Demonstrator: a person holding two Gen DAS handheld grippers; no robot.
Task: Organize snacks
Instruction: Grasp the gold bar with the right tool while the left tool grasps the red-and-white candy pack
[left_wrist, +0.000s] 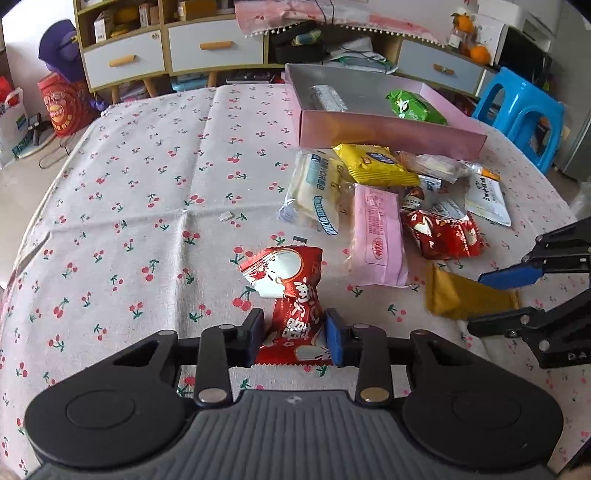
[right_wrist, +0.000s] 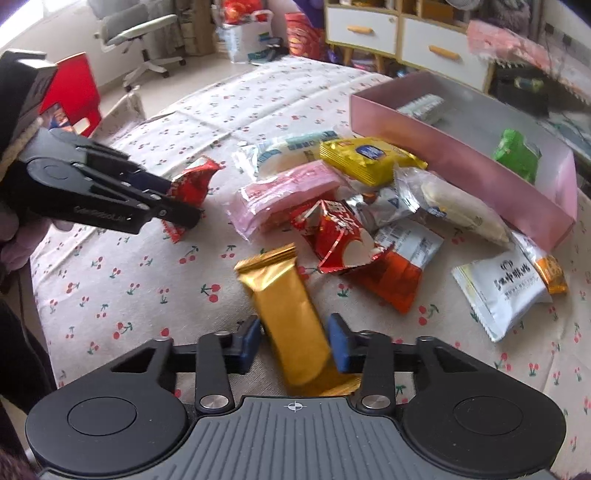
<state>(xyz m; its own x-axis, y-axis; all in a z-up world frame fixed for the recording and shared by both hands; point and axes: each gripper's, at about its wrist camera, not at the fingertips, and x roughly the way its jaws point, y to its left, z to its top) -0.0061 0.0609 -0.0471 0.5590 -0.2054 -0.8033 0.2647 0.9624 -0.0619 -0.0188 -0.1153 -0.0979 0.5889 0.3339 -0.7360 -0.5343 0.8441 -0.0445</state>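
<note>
Both hands are at the pick-up step, each closing on one snack from the loose heap, with the long pink cardboard box (left_wrist: 388, 133) at the far side of the table as the likely goal. To do it well, each packet should be lifted straight up before it travels, and carried over the heap, not dragged through it.

The cherry-print tablecloth (left_wrist: 147, 166) covers the whole table. The box stands open behind the heap and already holds a green crinkled packet (left_wrist: 415, 107) and a silvery wrapped bar (left_wrist: 327, 98).

The left gripper (left_wrist: 294, 336) is clenched on the near end of a red foil snack packet with white hearts (left_wrist: 286, 284), its blue pads pressing the wrapper, which rests on the cloth apart from the heap. The right gripper (right_wrist: 294, 341) grasps a gold foil bar packet (right_wrist: 288, 310) by its near half, pads against both edges.

In the way, between the grippers and the box, lies the heap: a pink flat packet (left_wrist: 376, 236), a white bun in clear wrap (left_wrist: 314, 184), a yellow foil packet (left_wrist: 375, 164), and a second red heart packet (left_wrist: 439, 232). The gold bar's far end lies just beside that red packet; a tilted lift could drag it.

The foil is slippery, so a firm, centred grip matters.
</note>
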